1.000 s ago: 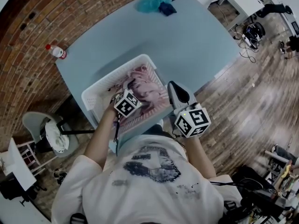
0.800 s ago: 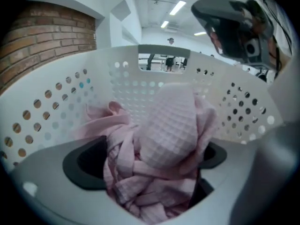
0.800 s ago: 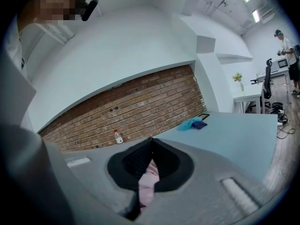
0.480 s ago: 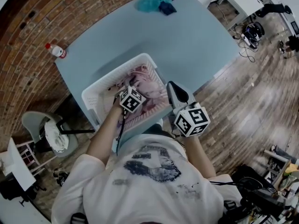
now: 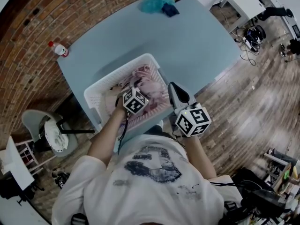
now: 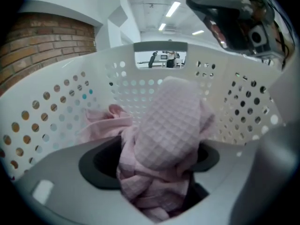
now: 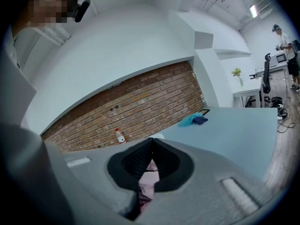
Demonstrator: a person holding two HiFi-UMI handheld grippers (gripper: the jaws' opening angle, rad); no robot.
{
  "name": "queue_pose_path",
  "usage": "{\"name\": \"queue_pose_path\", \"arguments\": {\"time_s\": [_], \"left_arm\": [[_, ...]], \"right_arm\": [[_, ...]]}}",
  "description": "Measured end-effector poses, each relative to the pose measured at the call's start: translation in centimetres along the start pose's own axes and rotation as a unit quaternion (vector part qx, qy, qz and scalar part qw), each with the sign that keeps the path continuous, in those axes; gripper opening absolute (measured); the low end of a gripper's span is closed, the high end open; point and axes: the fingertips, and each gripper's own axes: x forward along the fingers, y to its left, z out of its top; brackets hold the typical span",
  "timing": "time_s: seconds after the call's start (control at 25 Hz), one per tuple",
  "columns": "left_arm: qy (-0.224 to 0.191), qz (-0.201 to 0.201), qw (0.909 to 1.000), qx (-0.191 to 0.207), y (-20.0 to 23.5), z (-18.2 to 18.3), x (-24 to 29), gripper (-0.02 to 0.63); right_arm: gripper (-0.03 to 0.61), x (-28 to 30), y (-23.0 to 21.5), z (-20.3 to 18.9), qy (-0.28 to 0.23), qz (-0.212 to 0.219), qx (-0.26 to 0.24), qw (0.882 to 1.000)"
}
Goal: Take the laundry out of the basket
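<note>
A white perforated laundry basket (image 5: 101, 95) stands at the near edge of the light blue table (image 5: 187, 41), with pink laundry (image 5: 152, 81) inside. My left gripper (image 5: 139, 93) reaches down into it. In the left gripper view its jaws have just been closing, and a bunched pink waffle cloth (image 6: 166, 125) fills the gap between them, touching both pads. The left gripper (image 6: 154, 172) faces the basket's far wall (image 6: 65, 121). My right gripper (image 5: 174, 89) hangs shut just outside the basket's right rim, holding nothing. Through the right gripper (image 7: 151, 161) a bit of pink laundry (image 7: 148, 179) shows.
A small bottle with a red cap (image 5: 58, 49) stands at the table's left corner by the brick wall. Teal and dark blue cloths (image 5: 159, 3) lie at the far end. A grey chair (image 5: 47, 130) is on the floor to the left.
My left gripper has shifted to the right and lower into the basket, onto the pink cloth. The right gripper has stayed where it was.
</note>
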Motion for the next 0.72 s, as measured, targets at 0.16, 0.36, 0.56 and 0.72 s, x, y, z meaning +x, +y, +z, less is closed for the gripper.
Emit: {"name": "queue_pose_path", "arguments": {"time_s": [0.16, 0.36, 0.56, 0.72], "left_arm": [[-0.010, 0.011, 0.9996, 0.025, -0.2, 0.3, -0.7, 0.371], [-0.025, 0.016, 0.9978, 0.060, -1.3, 1.0, -1.7, 0.218], [-0.038, 0.010, 0.9987, 0.033, -1.0, 1.2, -2.3, 0.164], [-0.041, 0.009, 0.9990, 0.016, -0.9, 1.2, -2.9, 0.138]], "right_arm": [[-0.002, -0.2, 0.0, -0.1, 0.000, -0.004, 0.003, 1.000], [-0.002, -0.9, -0.5, -0.1, -0.002, -0.011, 0.008, 1.000], [-0.002, -1.1, -0.4, -0.3, 0.000, -0.010, 0.012, 1.000], [-0.002, -1.2, -0.3, -0.6, 0.003, -0.011, 0.016, 1.000]]}}
